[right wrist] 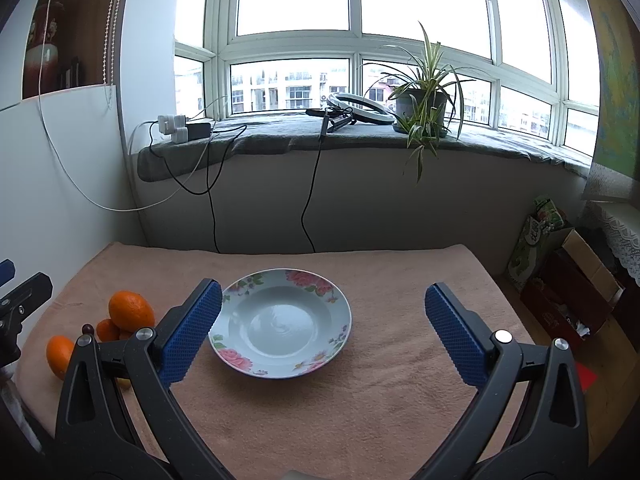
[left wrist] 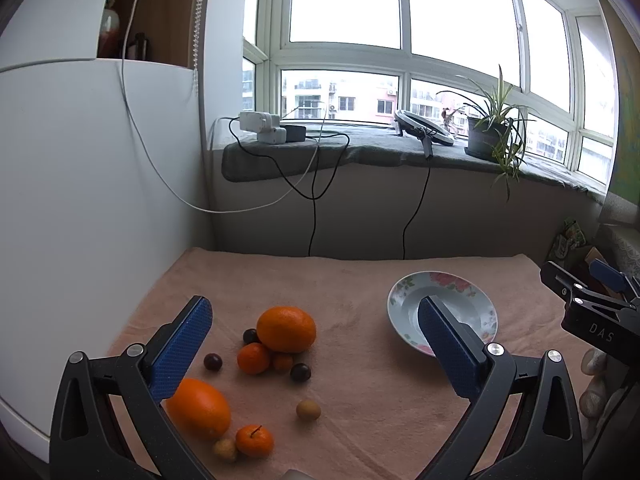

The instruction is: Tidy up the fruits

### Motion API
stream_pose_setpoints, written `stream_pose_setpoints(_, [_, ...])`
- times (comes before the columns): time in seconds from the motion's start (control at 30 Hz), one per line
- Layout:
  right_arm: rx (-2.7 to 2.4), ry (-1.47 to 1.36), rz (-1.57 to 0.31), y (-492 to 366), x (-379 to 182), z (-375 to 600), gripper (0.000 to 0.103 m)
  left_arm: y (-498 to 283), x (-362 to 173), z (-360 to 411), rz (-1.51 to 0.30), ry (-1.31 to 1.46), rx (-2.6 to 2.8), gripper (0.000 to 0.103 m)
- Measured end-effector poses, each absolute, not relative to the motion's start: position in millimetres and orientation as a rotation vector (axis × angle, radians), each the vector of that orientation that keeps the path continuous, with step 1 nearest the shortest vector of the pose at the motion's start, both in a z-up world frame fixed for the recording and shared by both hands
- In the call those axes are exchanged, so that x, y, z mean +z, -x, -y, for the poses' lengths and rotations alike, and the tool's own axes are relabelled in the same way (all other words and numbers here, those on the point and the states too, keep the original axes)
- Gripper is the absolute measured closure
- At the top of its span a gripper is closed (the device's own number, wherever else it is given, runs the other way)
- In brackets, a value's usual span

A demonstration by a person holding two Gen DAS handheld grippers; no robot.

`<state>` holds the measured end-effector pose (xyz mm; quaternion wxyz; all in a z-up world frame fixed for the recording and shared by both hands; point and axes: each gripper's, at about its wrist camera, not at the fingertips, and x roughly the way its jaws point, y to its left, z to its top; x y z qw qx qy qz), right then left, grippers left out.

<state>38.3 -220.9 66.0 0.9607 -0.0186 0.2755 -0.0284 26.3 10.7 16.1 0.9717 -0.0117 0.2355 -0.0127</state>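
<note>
I have the left gripper (left wrist: 316, 322) hanging above the peach cloth (left wrist: 360, 412) with its jaws spread wide and nothing between the blue pads. Most of the fruit lies in the gap between those jaws. Ahead of centre sits a big orange (left wrist: 286, 329), with a small mandarin (left wrist: 253, 358) touching its near side and three dark grapes (left wrist: 300, 372) scattered round that cluster. Nearer to me, partly tucked behind the left finger, is a second big orange (left wrist: 199, 408); just beside it lie another mandarin (left wrist: 254, 440) with a stem and a pale longan (left wrist: 225, 449). One more longan (left wrist: 308, 409) rests alone, closer to the middle of the gap.

My right gripper (right wrist: 322, 308) is likewise wide open and holds nothing. The floral plate (right wrist: 320, 288) lies flat on the cloth between its jaws, nearer the left finger, whose tip overlaps the rim in this view; I can't tell whether they touch. The plate has no fruit in it. The fruit pile lies well outside the right gripper's left finger, partly hidden behind it.
</note>
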Motion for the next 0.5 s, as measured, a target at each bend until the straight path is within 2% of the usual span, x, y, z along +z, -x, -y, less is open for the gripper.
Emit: stream_pose_setpoints(0.5, [0.068,0.086,-0.594,-64,54,186,0.000,-42,8,-48,-0.514,0.078,-0.002,0.001])
